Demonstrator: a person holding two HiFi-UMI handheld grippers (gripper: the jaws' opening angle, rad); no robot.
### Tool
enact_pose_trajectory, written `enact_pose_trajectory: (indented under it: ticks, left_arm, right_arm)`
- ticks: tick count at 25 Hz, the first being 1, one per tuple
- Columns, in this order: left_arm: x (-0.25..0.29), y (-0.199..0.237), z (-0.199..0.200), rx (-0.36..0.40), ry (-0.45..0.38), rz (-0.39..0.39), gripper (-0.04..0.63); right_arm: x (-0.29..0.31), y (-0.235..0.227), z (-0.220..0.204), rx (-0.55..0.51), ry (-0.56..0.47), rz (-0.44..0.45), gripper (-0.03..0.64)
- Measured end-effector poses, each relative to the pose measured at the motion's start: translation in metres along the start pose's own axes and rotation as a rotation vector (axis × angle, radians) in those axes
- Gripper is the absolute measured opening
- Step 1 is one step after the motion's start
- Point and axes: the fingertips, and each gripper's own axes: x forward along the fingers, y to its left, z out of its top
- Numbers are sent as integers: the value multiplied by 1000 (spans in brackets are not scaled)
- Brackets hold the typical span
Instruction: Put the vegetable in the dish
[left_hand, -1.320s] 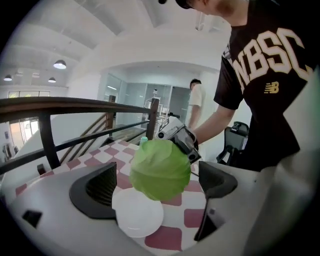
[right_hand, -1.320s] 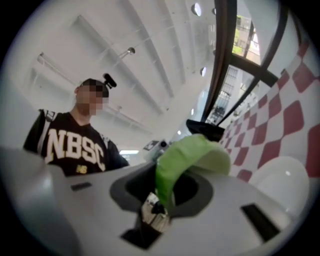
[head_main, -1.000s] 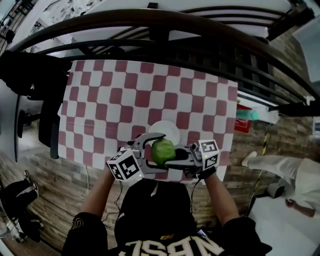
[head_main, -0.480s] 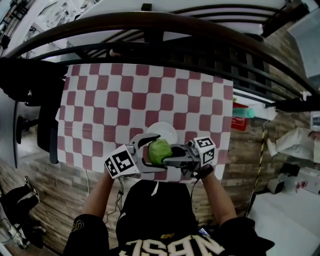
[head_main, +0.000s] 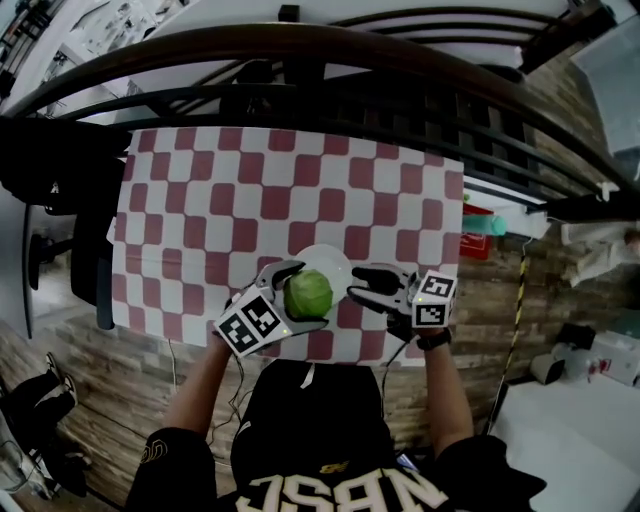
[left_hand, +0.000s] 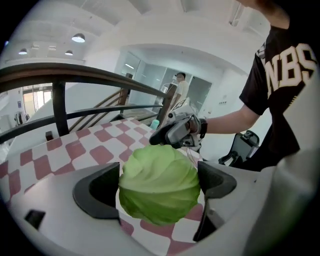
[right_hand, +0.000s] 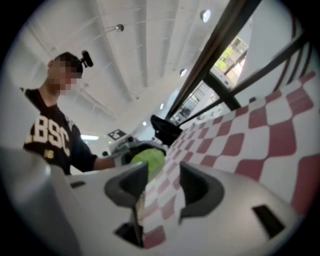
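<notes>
My left claw (head_main: 296, 297) has the cabbage (left_hand: 160, 180) pinched across its middle, both pads pressing into the leaves, and it carries the whole weight. My right claw (right_hand: 164, 187) is just beside it with its jaws opening wide. Nothing stands between them; past them I see only checked cloth and the green head. From above, the cabbage hangs over the near-left part of the white dish (head_main: 335, 258), which sits on the checked worktop (head_main: 200, 200). I cannot tell whether it touches the dish yet, and my left claw's own view shows only cloth under the head. The job now, as I judge it, is a one-claw placement. I should carry the cabbage a little farther over the middle of the dish and lower it level until the dish takes the weight. Only then should I ease the pads apart. A round head like this will likely roll if dropped near the rim, so I would let go slowly and keep my right claw clear of the dish.
</notes>
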Motion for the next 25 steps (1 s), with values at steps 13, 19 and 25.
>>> enact_pose_trajectory:
  ticks: [13,19,25]
  left_arm:
    - [75,22,-55,161,421,140,505]
    - [97,32,-71,223,510,156,505]
    - [110,38,-82,220,541,161,505]
  right_arm:
    - [-23,5,60,-144,-295,-261,189]
    - [-45,-6,65,-129,-361,-341,189]
    - [-55,-3,53,-130,-355,-364,189]
